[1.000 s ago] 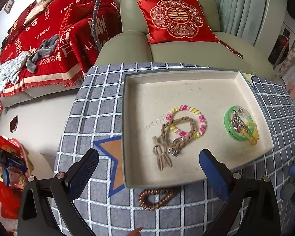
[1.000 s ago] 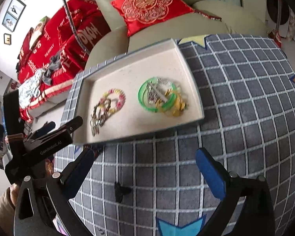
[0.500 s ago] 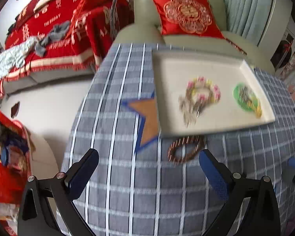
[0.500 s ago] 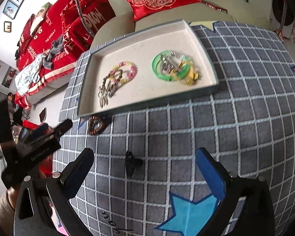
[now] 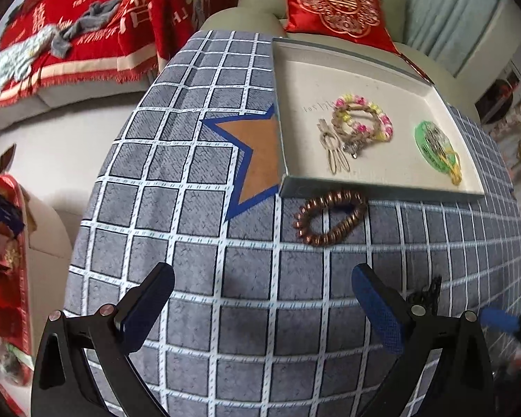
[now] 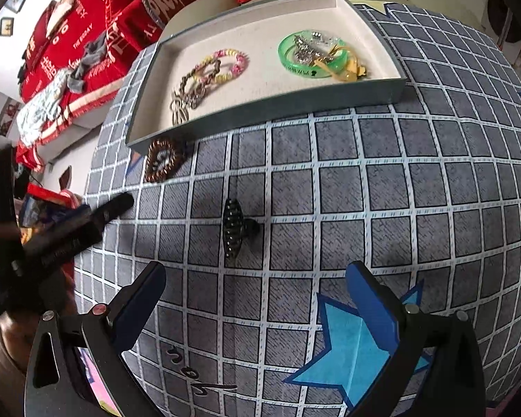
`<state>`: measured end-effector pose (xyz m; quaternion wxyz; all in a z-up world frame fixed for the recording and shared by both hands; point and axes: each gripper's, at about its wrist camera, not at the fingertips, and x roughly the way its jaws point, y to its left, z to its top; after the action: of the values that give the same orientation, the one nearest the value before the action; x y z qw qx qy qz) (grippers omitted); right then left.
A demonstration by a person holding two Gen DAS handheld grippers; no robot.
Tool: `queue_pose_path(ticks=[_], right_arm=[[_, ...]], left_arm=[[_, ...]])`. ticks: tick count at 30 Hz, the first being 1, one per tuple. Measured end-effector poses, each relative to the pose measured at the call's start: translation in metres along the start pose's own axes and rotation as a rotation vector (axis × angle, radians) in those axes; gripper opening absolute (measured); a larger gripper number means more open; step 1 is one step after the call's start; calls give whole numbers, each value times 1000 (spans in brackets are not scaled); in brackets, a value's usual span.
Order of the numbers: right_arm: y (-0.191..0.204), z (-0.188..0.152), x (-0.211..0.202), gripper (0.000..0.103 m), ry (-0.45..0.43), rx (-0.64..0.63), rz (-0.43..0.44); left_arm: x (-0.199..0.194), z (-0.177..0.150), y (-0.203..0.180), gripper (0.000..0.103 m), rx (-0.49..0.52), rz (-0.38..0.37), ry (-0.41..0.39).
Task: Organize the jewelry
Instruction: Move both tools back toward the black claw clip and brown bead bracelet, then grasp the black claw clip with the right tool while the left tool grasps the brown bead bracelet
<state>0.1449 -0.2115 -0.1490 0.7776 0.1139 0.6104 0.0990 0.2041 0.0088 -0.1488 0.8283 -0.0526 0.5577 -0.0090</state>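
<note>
A shallow grey tray (image 5: 382, 193) (image 6: 271, 114) with a cream floor holds a pink-yellow bead bracelet (image 5: 364, 121) (image 6: 225, 64), a rope bracelet with a charm (image 5: 337, 149), and a green bangle (image 5: 432, 142) (image 6: 312, 55) with small pieces on it. A brown bead bracelet (image 5: 330, 220) (image 6: 163, 160) lies on the cloth against the tray's near wall. A black hair claw (image 6: 234, 229) (image 5: 427, 292) lies on the cloth. My left gripper (image 5: 260, 305) is open and empty, short of the brown bracelet. My right gripper (image 6: 255, 299) is open and empty, just short of the claw.
The table wears a grey checked cloth (image 5: 191, 208) with an orange star (image 5: 257, 160) and a blue star (image 6: 357, 347). A green sofa with a red cushion (image 5: 333, 3) stands behind. The table edge drops off at the left, above red clutter (image 5: 0, 243).
Both grippers have pulled back from the tray toward the near side of the table. The brown bracelet and the black claw now sit in front of them. Both stay open.
</note>
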Motion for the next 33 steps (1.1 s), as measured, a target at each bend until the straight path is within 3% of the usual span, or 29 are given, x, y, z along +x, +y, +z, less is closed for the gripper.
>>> queue_pose_path(ticks=[12,17,20,22,27,33], right_arm=[[13,6,15,102,-34,-21,-25],[21,13,26,95,-42,-31,-41],[27,17,35,87,-38,-37,-57],[29,18,40,76,-30,-43,-73],[33,20,44,65,-34,-57,-107],[30,21,42,43,-40,-68,-133]], left_arm=[[28,18,1,103,-60,28,4],[39,19,6,103,-97,46,25],[41,19,3,103,-89,62,18],[41,19,1,103,-82,65,15],[43,20,-5,100,-67,90,9],[41,22,-19,84,-13,106,-15]])
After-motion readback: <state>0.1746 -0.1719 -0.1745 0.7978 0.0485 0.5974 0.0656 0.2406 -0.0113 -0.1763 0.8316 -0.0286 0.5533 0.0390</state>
